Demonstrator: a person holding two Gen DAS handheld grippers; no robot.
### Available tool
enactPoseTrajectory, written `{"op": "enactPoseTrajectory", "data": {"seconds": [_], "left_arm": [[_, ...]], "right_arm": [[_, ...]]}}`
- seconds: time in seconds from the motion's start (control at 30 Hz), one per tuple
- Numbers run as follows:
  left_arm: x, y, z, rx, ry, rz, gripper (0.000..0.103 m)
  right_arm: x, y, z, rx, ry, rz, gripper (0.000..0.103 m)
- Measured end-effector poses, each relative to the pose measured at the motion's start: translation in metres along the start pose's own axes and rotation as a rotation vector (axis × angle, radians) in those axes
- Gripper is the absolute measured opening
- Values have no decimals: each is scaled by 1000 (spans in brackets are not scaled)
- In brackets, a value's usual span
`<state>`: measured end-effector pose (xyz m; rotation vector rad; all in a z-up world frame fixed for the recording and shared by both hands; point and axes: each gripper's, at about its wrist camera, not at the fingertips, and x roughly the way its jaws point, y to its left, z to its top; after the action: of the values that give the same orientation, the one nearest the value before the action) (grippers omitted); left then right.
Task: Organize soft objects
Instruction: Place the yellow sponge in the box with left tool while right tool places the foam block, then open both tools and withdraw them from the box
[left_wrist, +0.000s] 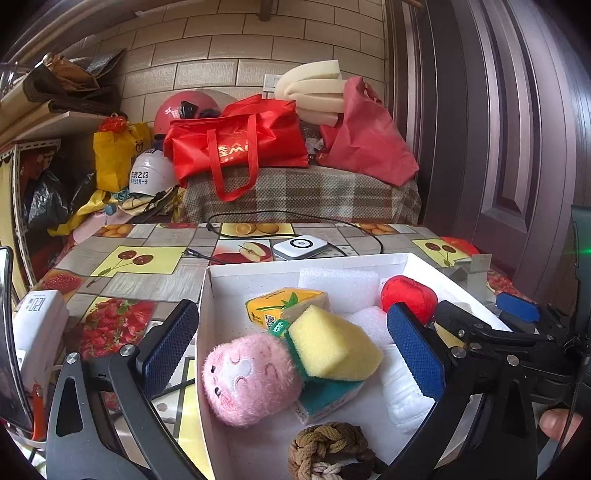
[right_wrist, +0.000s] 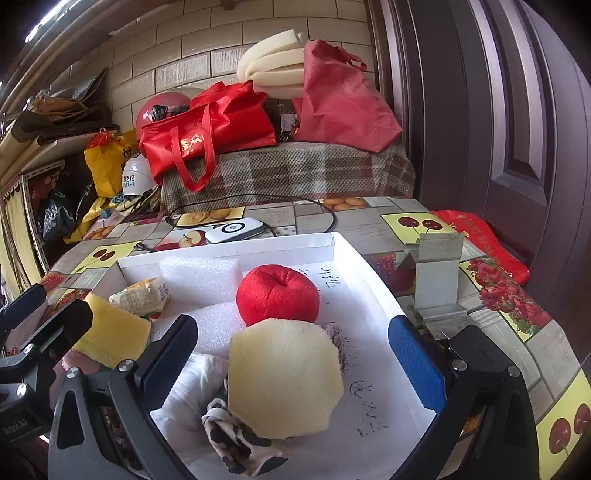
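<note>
Over white box (left_wrist: 221, 280) on fruit-print table (left_wrist: 147, 258), both your grippers hover, jaws spread wide, nothing held. Left gripper (left_wrist: 291, 350) brackets pink plush (left_wrist: 247, 380) and yellow sponge (left_wrist: 332, 343); sponge leans on plush. Right gripper (right_wrist: 291, 365) frames pale foam slab (right_wrist: 284, 376), red plush apple (right_wrist: 277, 299) just behind. Slab sits on spotted cloth (right_wrist: 236, 439), possibly loosely — hard to tell. Risk: you close on slab, snag cloth too. Left risk: left finger sits outside box wall, could clip rim, shove box.
</note>
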<state>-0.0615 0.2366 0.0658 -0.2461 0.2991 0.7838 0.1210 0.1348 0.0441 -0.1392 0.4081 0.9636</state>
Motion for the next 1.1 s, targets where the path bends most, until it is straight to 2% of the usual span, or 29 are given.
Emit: {"op": "enactPoseTrajectory", "data": {"seconds": [0.13, 0.27, 0.5, 0.67, 0.8, 0.97, 1.1], "left_arm": [[-7, 5, -4, -20, 18, -1, 103], [-22, 5, -10, 8, 22, 14, 103], [-60, -9, -31, 112, 46, 45, 103], [-81, -19, -45, 129, 102, 14, 103], [-89, -27, -53, 138, 139, 11, 103], [-100, -28, -58, 118, 156, 36, 103], [-113, -31, -63, 104, 169, 96, 103]], "right_arm": [[-11, -7, -4, 23, -19, -10, 103], [-25, -12, -10, 18, -10, -26, 103], [-58, -32, -30, 34, 42, -24, 103], [-81, -47, -47, 80, 98, -18, 103], [-107, -43, -58, 44, 73, -21, 103], [-153, -24, -68, -40, -72, -60, 103], [-168, -23, -70, -33, -80, -64, 103]]}}
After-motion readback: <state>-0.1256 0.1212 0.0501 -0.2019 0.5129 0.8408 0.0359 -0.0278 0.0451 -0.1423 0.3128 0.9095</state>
